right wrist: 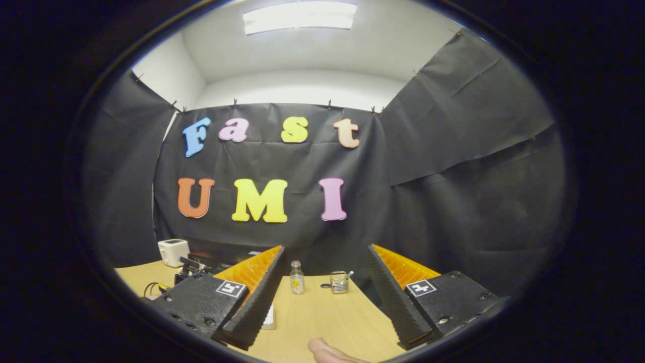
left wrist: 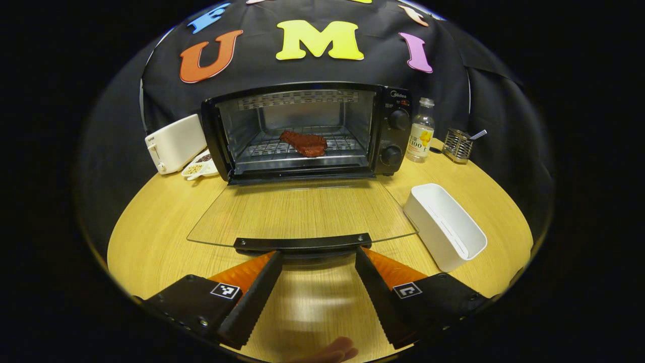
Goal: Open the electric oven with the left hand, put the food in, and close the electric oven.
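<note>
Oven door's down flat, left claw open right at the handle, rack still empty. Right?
Not quite: the rack isn't empty. The left gripper view shows a reddish-brown piece of food lying on the rack inside the oven. The rest holds: the glass door lies flat and the left claw is open at its handle.

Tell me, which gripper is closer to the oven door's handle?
Left. The left gripper sits open right at the handle of the lowered door. The right gripper is raised, open, pointing at the wall.
</note>
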Tool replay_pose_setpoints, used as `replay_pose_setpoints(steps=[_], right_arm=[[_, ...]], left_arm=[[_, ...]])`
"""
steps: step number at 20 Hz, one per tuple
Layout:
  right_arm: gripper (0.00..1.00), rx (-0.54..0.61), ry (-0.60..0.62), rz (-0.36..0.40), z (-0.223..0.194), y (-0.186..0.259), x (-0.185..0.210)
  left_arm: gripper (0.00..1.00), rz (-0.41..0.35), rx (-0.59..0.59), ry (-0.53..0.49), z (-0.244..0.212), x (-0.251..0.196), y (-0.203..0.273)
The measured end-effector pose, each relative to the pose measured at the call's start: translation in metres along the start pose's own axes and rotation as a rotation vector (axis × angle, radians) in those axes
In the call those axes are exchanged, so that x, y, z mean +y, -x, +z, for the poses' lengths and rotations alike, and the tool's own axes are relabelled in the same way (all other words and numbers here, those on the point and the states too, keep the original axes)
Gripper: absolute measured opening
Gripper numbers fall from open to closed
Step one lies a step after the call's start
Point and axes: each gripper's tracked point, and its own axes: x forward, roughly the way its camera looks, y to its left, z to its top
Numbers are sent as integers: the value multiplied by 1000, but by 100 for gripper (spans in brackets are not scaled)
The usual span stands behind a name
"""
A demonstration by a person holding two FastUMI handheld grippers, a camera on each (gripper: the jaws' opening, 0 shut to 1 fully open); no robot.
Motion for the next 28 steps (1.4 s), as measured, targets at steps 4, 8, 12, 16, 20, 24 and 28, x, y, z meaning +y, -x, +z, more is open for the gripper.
replay_pose_setpoints(steps=[4, 8, 12, 16, 20, 24, 28], right_arm=[[96, -2, 0, -13, -2, 1, -4], [96, 7, -17, 0, -11, -1, 2], [96, 22, -16, 6, -18, -3, 2], [96, 22, -16, -5, -20, -5, -4], [100, 27, -14, -17, -23, -5, -8], [100, 46, -4, -44, -25, -4, -13], [96, 52, -10, -48, -27, -5, -13]], left_arm=[[94, 13, -14, 6, 11, 1, 3], [94, 6, -40, 20, 26, 2, 10], [94, 3, -93, 24, 48, 9, 14], [94, 9, -152, 16, 73, 11, 18], [94, 9, -241, 14, 106, 15, 20], [94, 8, -293, 1, 144, 22, 12], [94, -23, -282, 76, 172, 26, -12]])
